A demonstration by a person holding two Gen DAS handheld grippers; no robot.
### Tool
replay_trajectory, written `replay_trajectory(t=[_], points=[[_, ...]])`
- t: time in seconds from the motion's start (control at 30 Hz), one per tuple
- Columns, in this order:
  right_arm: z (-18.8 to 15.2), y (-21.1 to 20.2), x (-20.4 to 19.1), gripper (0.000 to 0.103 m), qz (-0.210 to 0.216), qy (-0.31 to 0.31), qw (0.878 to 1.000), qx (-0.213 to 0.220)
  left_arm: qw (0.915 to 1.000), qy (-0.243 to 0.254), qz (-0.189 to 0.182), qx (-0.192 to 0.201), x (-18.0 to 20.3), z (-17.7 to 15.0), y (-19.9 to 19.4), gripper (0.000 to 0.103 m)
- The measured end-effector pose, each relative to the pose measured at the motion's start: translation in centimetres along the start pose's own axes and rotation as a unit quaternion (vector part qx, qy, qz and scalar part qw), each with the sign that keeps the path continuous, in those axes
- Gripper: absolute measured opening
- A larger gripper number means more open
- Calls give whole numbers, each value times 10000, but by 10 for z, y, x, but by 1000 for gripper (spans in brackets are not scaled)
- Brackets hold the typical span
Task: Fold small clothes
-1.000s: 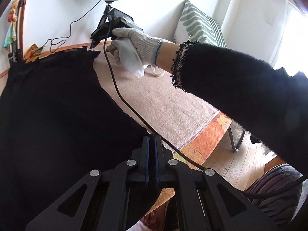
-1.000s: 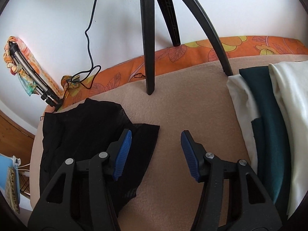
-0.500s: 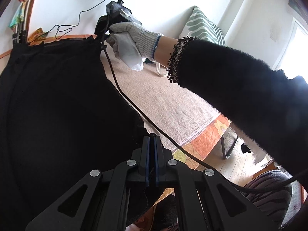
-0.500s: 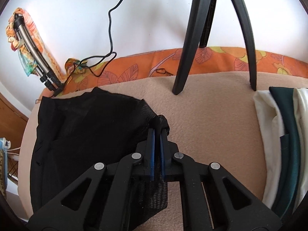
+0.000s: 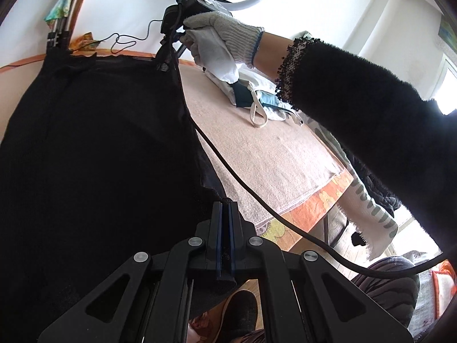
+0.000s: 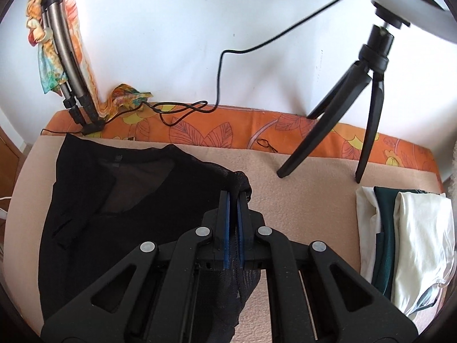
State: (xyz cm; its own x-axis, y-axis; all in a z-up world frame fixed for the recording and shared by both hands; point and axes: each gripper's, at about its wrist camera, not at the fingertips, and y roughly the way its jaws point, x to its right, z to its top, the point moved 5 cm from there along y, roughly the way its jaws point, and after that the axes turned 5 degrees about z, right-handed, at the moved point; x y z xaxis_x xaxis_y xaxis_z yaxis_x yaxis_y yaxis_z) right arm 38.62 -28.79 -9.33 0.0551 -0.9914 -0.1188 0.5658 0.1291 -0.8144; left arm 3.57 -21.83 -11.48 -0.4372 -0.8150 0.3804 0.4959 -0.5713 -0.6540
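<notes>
The black garment point(image 6: 120, 217) lies mostly on the beige blanket point(image 6: 308, 200), but its right corner is now lifted off the surface. A second ago my right gripper point(image 6: 233, 197) stood open above this corner with nothing between the pads; the jaws have just closed, and now they pinch a small bunch of the thin black fabric, which hangs down between the fingers. In the left wrist view the same cloth point(image 5: 94, 148) is stretched as a wide sheet from the far corner down to my left gripper point(image 5: 224, 208). Its jaws are pressed together on the near edge, as they were a second ago.

So I judge that both corners of one side are held and the garment is ready to be carried over for a fold. The fabric is sheer and slippery, so I must keep the two grips at an even height, or the sheet will sag in the middle.

The gloved hand point(image 5: 220, 34) and the black sleeve point(image 5: 357, 91) cross above the blanket. A black cable point(image 5: 242, 183) runs just beside the cloth edge. The pile of folded white and green clothes point(image 6: 405, 243) waits at the right, well apart. The tripod point(image 6: 368, 91) stands behind.
</notes>
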Motion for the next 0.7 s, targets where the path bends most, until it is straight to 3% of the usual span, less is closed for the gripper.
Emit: replay_trajectory(t=[0.47, 0.7], points=[[25, 28, -148, 5, -369, -1374, 9895, -248, 9976, -626, 264, 99, -47, -18, -26, 2], [18, 49, -186, 5, -429, -1604, 9856, -310, 9968, -681, 401, 142, -59, -27, -36, 2]])
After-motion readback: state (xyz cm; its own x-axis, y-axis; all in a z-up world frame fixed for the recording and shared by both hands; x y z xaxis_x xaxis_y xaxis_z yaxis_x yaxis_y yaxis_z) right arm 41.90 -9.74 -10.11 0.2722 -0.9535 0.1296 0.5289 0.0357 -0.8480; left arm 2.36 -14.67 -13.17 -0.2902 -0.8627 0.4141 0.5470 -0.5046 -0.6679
